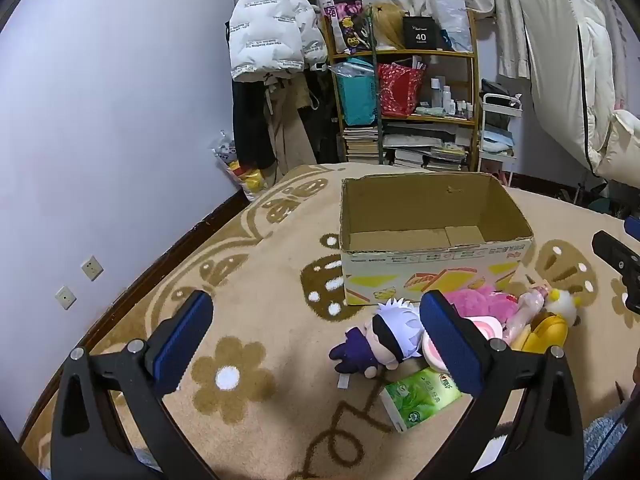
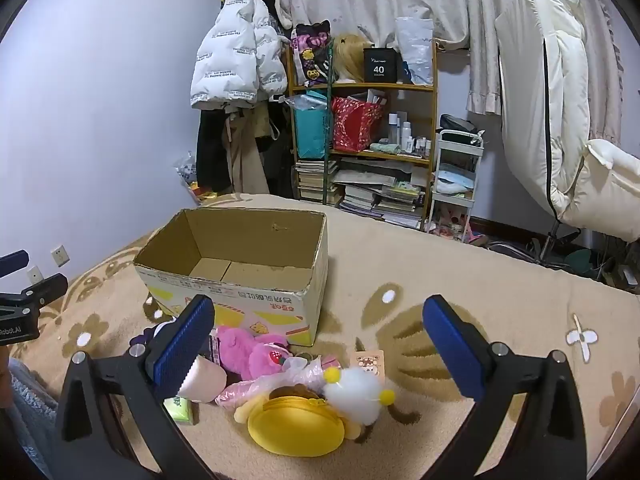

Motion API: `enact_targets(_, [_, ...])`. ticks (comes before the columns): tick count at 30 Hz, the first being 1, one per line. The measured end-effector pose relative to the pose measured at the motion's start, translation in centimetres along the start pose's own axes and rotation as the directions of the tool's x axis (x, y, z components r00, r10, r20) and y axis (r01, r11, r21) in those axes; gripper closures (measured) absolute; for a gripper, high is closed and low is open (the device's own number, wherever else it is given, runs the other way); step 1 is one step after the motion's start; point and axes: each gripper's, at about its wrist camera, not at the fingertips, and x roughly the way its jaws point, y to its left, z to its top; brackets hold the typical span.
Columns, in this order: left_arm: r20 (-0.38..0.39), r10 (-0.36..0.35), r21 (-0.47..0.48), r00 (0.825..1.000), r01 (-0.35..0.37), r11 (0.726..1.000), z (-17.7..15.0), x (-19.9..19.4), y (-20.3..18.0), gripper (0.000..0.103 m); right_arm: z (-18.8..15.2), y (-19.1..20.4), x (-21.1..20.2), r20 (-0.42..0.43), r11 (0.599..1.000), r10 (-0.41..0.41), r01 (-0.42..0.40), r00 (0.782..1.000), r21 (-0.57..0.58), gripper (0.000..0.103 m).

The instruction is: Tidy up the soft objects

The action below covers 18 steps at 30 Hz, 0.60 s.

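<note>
- Cardboard box (image 2: 240,256) sits open-topped and empty on the patterned beige carpet (image 1: 256,312); the soft toys lie in a loose pile on the carpet just in front of its printed near wall.
- Pile holds: white-haired doll (image 1: 384,336) in dark clothes, pink plush (image 2: 248,350), yellow plush (image 2: 296,426) with a white pom-pom piece (image 2: 356,394) touching it, a crinkled pink wrapper (image 2: 276,380), and a green tissue pack (image 1: 420,398) at the near edge.
- Left gripper (image 1: 316,344): fingers wide apart, holding nothing. The doll lies just inside its right finger, ahead and to the right of centre, long axis roughly across the view, head toward the right finger.
- Right gripper (image 2: 316,348): fingers wide apart, also empty. Yellow plush and pom-pom lie low between its fingers, close in; pink plush sits nearer its left finger.
- Judgement: the right gripper looks nearer to the yellow plush, the left to the doll; either grasp needs a drop down and forward, then a lift over the box's near wall.
- Room: pale wall with sockets, hung white jacket (image 2: 236,52), cluttered wooden shelf (image 2: 360,128), curtains, white bedding at right.
</note>
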Motion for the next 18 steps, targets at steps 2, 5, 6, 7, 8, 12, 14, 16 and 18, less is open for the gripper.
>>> enact_targets(2, [0.0, -0.002, -0.002, 1.0, 0.002, 1.0, -0.02, -0.06, 0.03, 0.001, 0.0, -0.01, 0.01, -0.002, 1.0, 0.001, -0.001, 1.0, 0.001, 0.0])
enact_targets(5, [0.006, 0.008, -0.005, 1.0, -0.008, 1.0, -0.1, -0.27, 0.06, 0.001, 0.0, 0.0, 0.02, -0.002, 1.0, -0.001, 0.001, 1.0, 0.001, 0.0])
enact_targets(6, [0.009, 0.01, -0.006, 1.0, -0.01, 1.0, -0.13, -0.38, 0.08, 0.001, 0.0, -0.01, 0.02, -0.002, 1.0, 0.0, 0.0, 1.0, 0.001, 0.0])
enact_targets(7, [0.0, -0.005, -0.005, 1.0, 0.005, 1.0, 0.0, -0.46, -0.06, 0.001, -0.01, -0.01, 0.01, -0.001, 1.0, 0.001, -0.001, 1.0, 0.001, 0.0])
enact_targets(8, [0.001, -0.007, -0.007, 1.0, 0.007, 1.0, 0.0, -0.55, -0.05, 0.001, -0.01, -0.01, 0.02, -0.001, 1.0, 0.001, -0.001, 1.0, 0.001, 0.0])
enact_targets(12, [0.001, -0.005, -0.005, 1.0, 0.005, 1.0, 0.34, -0.61, -0.07, 0.001, -0.01, 0.0, 0.03, -0.001, 1.0, 0.001, -0.001, 1.0, 0.002, 0.0])
enact_targets(14, [-0.002, -0.007, -0.008, 1.0, 0.007, 1.0, 0.44, -0.71, -0.02, 0.001, -0.02, -0.01, 0.04, -0.001, 1.0, 0.002, -0.002, 1.0, 0.003, 0.0])
enact_targets(16, [0.003, -0.003, -0.001, 1.0, 0.003, 1.0, 0.12, -0.65, -0.21, 0.001, -0.03, -0.01, 0.05, -0.002, 1.0, 0.003, -0.003, 1.0, 0.004, 0.0])
enact_targets(18, [0.001, -0.007, 0.0, 1.0, 0.007, 1.0, 0.06, -0.61, -0.17, 0.001, -0.03, -0.02, 0.06, -0.002, 1.0, 0.003, -0.003, 1.0, 0.005, 0.0])
